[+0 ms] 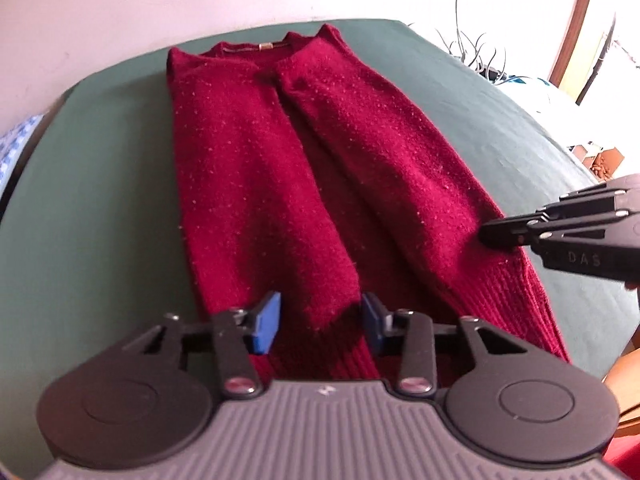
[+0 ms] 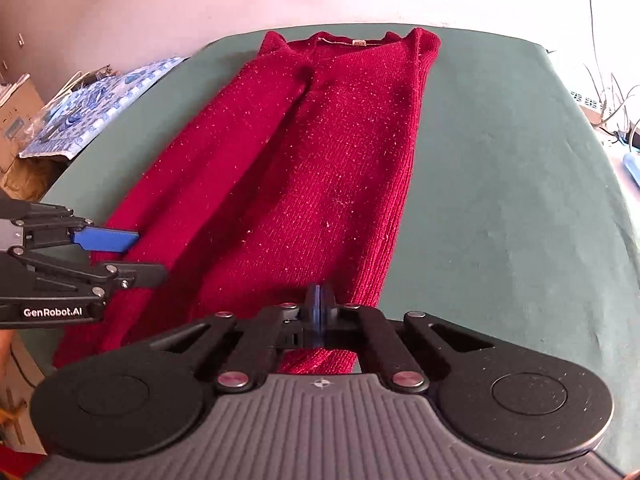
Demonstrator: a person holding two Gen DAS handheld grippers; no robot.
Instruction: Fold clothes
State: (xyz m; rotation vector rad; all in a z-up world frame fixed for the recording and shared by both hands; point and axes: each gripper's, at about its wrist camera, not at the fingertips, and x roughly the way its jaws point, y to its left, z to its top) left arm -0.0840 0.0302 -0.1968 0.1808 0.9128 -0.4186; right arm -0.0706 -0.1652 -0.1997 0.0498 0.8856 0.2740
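Your dark red knit sweater point(image 1: 280, 168) lies sleeves-in on the green table cover point(image 1: 100, 160), hem toward you. Left gripper point(image 1: 318, 322) gapes over the hem w/ nothing held; right gripper point(image 2: 319, 312) is pinched together at the hem, can't tell if it's got knit. If it hasn't, the fold drags lopsided.

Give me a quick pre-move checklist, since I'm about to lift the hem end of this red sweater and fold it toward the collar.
1. Both sides of red sweater folded inward: ok.
2. Left gripper open around hem: ok, not closed yet.
3. Right gripper gripping hem: cannot tell; jaws shut, fabric between them not visible.
4. Collar lying flat: ok.
5. Green tabletop free beyond collar: cannot tell.
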